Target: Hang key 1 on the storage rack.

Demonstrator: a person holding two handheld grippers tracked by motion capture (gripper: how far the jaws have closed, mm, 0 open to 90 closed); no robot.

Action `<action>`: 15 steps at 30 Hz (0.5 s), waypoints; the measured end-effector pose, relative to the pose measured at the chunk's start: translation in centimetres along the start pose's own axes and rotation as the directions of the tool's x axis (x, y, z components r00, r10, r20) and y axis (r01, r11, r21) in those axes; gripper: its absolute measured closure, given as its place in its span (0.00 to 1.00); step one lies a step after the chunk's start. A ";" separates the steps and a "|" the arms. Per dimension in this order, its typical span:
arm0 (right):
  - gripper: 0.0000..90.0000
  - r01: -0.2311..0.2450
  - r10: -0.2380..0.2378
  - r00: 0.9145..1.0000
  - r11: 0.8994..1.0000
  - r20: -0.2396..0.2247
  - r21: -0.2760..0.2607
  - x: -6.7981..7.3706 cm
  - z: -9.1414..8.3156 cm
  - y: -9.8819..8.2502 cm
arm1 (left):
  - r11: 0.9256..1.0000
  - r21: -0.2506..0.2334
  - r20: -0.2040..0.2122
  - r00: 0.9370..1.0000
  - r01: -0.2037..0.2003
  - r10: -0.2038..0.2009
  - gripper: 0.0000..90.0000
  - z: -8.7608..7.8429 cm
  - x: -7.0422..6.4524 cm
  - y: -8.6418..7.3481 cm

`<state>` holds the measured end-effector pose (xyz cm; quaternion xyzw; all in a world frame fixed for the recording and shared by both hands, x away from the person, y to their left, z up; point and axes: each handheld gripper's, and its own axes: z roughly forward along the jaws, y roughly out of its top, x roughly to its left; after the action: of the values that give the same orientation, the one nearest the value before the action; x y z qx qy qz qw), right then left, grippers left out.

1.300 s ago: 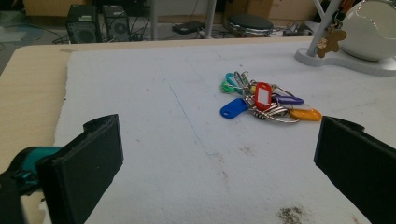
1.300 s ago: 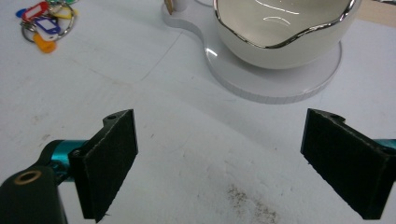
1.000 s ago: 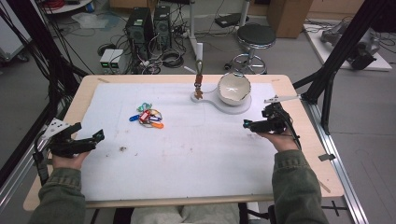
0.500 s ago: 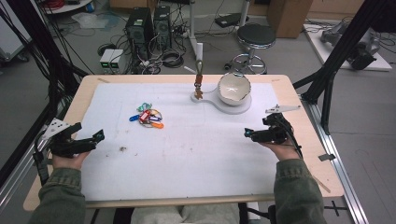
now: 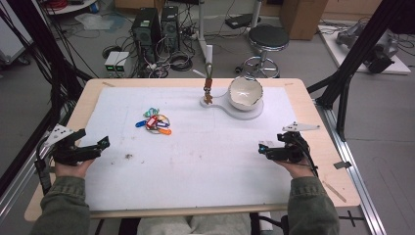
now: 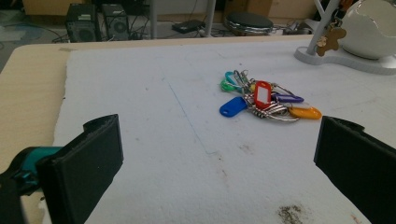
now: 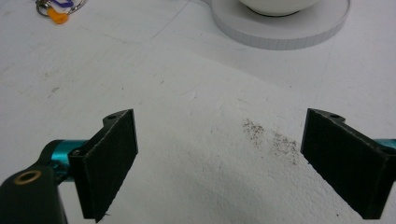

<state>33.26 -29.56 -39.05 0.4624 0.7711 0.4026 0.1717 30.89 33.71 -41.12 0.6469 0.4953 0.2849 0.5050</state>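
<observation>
High view has my left gripper [image 5: 103, 142] at the near left edge of the worktop [image 5: 313, 110] and my right gripper [image 5: 262, 148] near right, both with jaws spread wide and holding nothing. The bunch of keys [image 5: 155, 122] lies flat on the white mat [image 5: 205, 161], left of centre, well apart from both. Left gripper view puts the bunch [image 6: 261, 100] straight ahead, so I judge the left is the one to go in: come low, take the metal ring cluster rather than a loose coloured tag, and close squarely so nothing slips out. Farther off stands a white bowl on a stand [image 5: 244, 93] with a small hook post [image 5: 208, 88]; what hangs on that post is too small to make out, and the bowl is cut off in the right gripper view.
</observation>
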 end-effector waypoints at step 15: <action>0.11 -0.028 0.030 0.998 0.999 0.050 -0.034 -0.2 0.1 -2.9 | 1.000 0.006 0.008 1.000 -0.002 0.002 0.02 0.0 -0.1 0.0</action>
<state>31.78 -30.38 -41.43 0.4805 0.7529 0.4061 0.1931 30.89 33.62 -41.14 0.6500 0.4933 0.2814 0.5048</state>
